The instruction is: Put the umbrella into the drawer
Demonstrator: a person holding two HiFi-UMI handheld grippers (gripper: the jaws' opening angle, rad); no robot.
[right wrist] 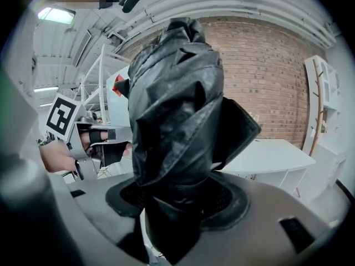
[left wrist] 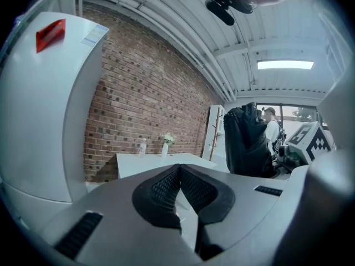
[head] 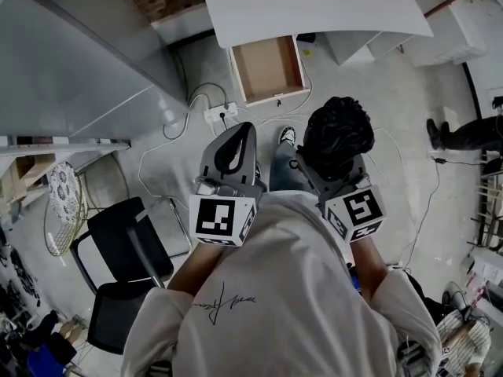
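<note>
A folded black umbrella [head: 338, 130] stands upright in my right gripper [head: 328, 166], whose jaws are shut on its lower part. In the right gripper view the umbrella [right wrist: 178, 104] fills the middle and hides the jaw gap of that gripper [right wrist: 177, 199]. My left gripper [head: 234, 138] is held beside it at the same height, shut with nothing between its pads [left wrist: 166, 186]. The umbrella [left wrist: 248, 140] also shows at the right of the left gripper view. An open, empty wooden drawer [head: 269, 69] lies ahead on the floor side, under the white table [head: 314, 6].
A black chair [head: 126, 269] stands at the lower left. A power strip [head: 221, 114] with cables lies on the floor near the drawer. A grey cabinet [head: 71, 53] is at the left, a round fan [head: 61, 206] below it. Another person's legs [head: 468, 134] are at the right.
</note>
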